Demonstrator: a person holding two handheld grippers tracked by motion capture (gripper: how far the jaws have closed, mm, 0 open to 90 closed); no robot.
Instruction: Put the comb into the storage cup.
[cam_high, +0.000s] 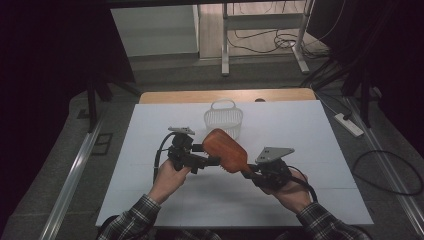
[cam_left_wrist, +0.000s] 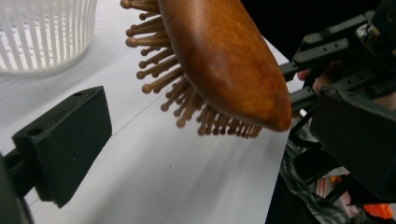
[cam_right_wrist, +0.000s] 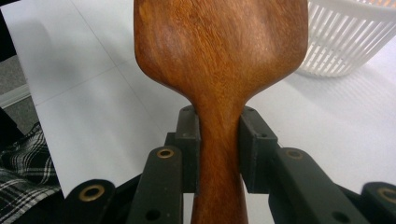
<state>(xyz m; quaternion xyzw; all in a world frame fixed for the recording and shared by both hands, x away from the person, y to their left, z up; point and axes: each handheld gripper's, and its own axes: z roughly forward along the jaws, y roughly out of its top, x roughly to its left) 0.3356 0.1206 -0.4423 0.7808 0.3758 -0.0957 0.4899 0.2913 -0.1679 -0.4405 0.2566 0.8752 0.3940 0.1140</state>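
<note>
The gripper (cam_right_wrist: 218, 144) has its two black jaws pressed against either side of the brush (cam_right_wrist: 219, 70) handle, low in the middle of the frame, with the broad wooden back of the head rising to fill the top centre. A white slatted basket (cam_right_wrist: 348, 42) sits in the upper right corner on the white table (cam_right_wrist: 93, 93), partly behind the brush head. At the lower left edge a bit of plaid sleeve (cam_right_wrist: 21, 172) shows beside the table's edge.

Reddish-brown wooden hairbrush (cam_high: 225, 149), white slatted basket (cam_high: 223, 119), white table (cam_high: 310, 135), black grippers' fingers (cam_right_wrist: 189, 140), plaid sleeves (cam_high: 131, 220)
</note>
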